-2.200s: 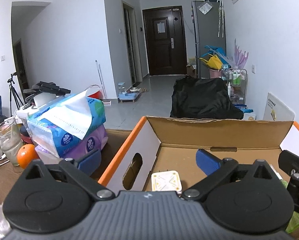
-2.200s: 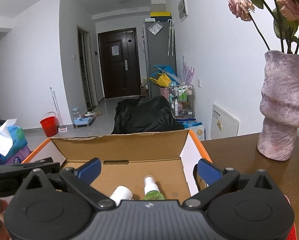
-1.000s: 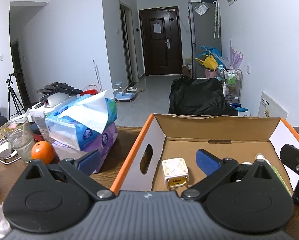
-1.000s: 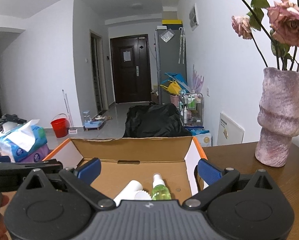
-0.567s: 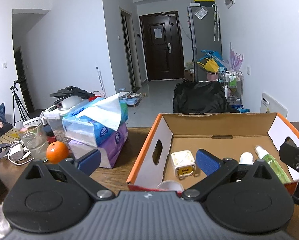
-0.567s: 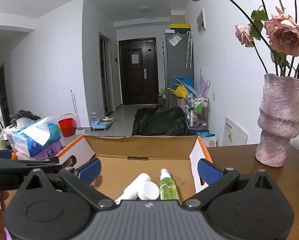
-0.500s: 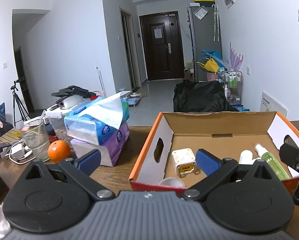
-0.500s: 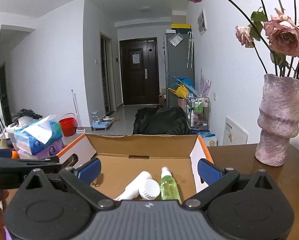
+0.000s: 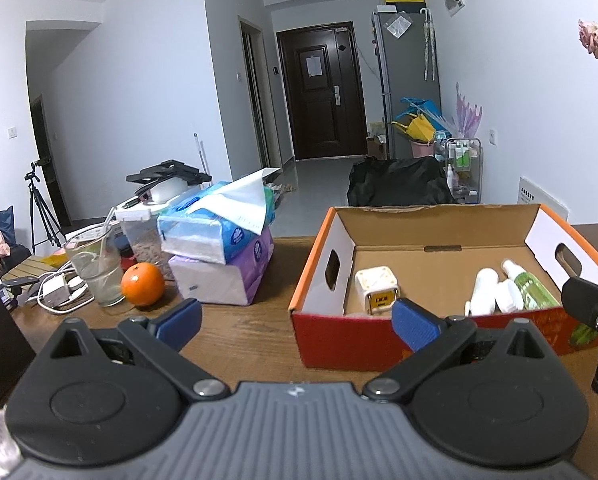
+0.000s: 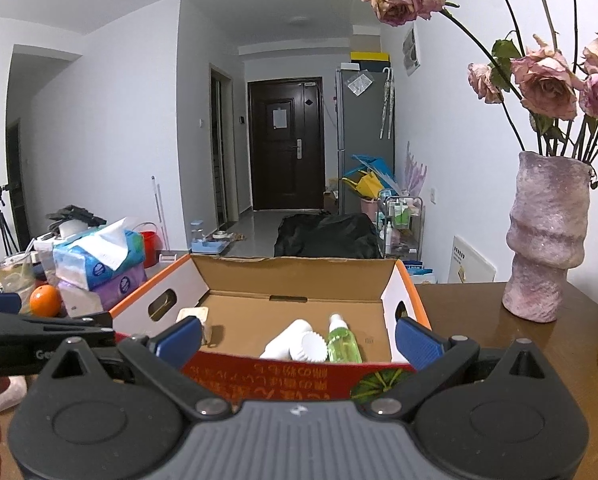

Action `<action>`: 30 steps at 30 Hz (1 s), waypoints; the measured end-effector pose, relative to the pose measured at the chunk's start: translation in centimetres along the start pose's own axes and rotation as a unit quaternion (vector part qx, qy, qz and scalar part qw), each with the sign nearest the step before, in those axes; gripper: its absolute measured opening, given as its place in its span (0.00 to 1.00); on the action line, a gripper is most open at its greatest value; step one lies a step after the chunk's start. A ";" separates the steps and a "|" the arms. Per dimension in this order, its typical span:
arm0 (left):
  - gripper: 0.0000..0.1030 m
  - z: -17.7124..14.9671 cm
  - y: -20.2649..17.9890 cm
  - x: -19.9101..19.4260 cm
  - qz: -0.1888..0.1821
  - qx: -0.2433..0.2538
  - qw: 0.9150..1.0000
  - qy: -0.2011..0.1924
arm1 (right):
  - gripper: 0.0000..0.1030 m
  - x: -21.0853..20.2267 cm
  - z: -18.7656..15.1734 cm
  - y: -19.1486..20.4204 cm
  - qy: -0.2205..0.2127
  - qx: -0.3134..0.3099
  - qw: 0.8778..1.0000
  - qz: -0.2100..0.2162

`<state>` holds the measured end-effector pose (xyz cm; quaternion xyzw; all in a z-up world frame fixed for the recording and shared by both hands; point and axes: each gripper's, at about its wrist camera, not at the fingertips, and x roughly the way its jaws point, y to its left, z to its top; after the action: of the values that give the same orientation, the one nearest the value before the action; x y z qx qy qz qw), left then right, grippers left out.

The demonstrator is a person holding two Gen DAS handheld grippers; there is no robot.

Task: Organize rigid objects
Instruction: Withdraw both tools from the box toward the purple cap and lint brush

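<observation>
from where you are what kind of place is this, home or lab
Most likely a lived-in flat: a wooden table cluttered with tissue packs and an orange, a vase of dried roses, and a hallway leading to a dark front door.

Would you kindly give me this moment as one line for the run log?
left tool: open, empty | right tool: open, empty | box: cube, white bottle, green bottle inside

The left claw [image 9: 297,320] is level, its two blue-padded fingers [image 9: 178,317] spread wide with nothing between them. The right claw [image 10: 299,334] is posed the same way, level and spread wide, holding nothing. The two sit side by side, the left claw's black body showing at the right view's left edge.
</observation>
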<state>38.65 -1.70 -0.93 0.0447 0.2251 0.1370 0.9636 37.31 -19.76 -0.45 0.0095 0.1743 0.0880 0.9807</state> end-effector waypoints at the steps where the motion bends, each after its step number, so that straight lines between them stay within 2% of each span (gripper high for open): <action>1: 1.00 -0.2 0.1 -0.3 0.000 0.000 1.000 0.000 | 1.00 -0.2 -0.2 0.0 0.001 -0.001 1.000 0.000; 17: 1.00 -3.0 2.1 -3.7 0.003 0.003 1.000 0.014 | 1.00 -4.5 -2.9 0.6 0.012 -0.006 1.000 -0.006; 30: 1.00 -5.3 2.7 -7.0 -0.010 0.015 1.000 0.015 | 1.00 -7.7 -4.8 1.2 0.019 -0.011 1.000 -0.010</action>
<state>29.62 -0.99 -2.30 0.0552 0.2417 0.1243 0.9608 28.40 -20.01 -2.26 -0.0047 0.1920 0.0806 0.9781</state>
